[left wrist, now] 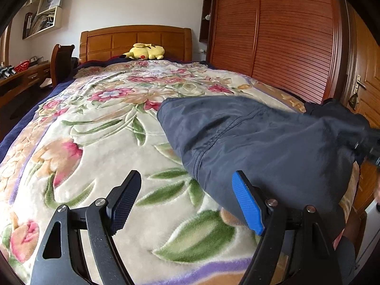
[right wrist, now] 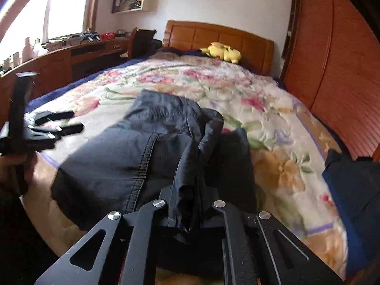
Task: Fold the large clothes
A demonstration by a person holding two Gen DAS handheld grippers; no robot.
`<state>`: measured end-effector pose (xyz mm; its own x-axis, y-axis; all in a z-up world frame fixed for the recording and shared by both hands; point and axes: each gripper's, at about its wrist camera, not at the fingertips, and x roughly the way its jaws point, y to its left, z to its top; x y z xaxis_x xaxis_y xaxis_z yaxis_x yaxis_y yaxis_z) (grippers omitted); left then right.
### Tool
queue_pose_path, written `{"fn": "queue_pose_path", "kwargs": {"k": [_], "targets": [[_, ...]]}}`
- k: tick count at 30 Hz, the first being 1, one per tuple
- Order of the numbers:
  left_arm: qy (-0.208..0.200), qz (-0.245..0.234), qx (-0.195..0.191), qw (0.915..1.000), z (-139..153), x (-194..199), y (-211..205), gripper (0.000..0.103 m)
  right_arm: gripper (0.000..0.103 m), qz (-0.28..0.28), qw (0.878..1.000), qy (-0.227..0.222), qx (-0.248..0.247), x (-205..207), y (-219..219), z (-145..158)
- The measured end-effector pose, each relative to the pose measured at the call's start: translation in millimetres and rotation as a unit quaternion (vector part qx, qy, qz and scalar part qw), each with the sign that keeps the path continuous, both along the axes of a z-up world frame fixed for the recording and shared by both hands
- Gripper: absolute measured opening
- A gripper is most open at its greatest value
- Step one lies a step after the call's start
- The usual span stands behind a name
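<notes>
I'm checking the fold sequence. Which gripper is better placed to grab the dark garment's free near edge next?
Left gripper: open, empty, beside the dark navy fabric garment. Right gripper is already shut on a bunched fold.

My dark garment [right wrist: 114, 166] is thin matt woven cloth with stitched seams. The floral blanket [left wrist: 99, 142] looks plush and fuzzy. At one o'clock, the slatted wardrobe [left wrist: 285, 35] is glossy wood.

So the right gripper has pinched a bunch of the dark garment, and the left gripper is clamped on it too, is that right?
Not quite. The left gripper is open over the floral blanket, as the left wrist view shows. The right gripper is indeed shut on the dark garment.
</notes>
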<state>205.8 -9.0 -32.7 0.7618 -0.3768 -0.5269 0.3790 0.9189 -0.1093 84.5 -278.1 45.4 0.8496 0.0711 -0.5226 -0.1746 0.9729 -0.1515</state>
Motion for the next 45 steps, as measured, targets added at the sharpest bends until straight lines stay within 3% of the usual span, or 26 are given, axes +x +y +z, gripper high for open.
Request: {"fn": "queue_pose_path", "kwargs": {"k": [5, 7, 11, 16, 23, 30, 37, 45], "targets": [[0.001, 0.006, -0.01, 0.9999, -1, 0, 4, 0.08, 0.007, -0.04, 0.998, -0.043, -0.006, -30, -26, 24], [0.002, 0.006, -0.012, 0.9999, -1, -1, 5, 0.08, 0.007, -0.057, 0.998, -0.026, 0.009, -31, -44, 18], [0.004, 0.004, -0.009, 0.9999, -3, -2, 2, 0.08, 0.007, -0.074, 0.996, 0.046, 0.007, -16, -58, -27], [0.005, 0.004, -0.004, 1.0, -5, -3, -1, 0.08, 0.009, -0.08, 0.995, 0.051, 0.027, -15, -57, -38], [0.005, 0.004, -0.001, 1.0, -6, -4, -2, 0.08, 0.034, -0.098, 0.992, 0.052, 0.054, -32, -67, -36], [0.005, 0.004, 0.001, 1.0, -6, -3, -3, 0.08, 0.051, -0.106, 0.991, 0.044, 0.07, -62, -71, -34], [0.006, 0.0, 0.004, 1.0, -7, -4, -7, 0.08, 0.052, -0.112, 0.99, 0.043, 0.07, -88, -70, -35], [0.009, 0.001, 0.007, 0.9999, -7, -4, -8, 0.08, 0.052, -0.125, 0.986, 0.069, 0.088, -84, -79, -54]]}}
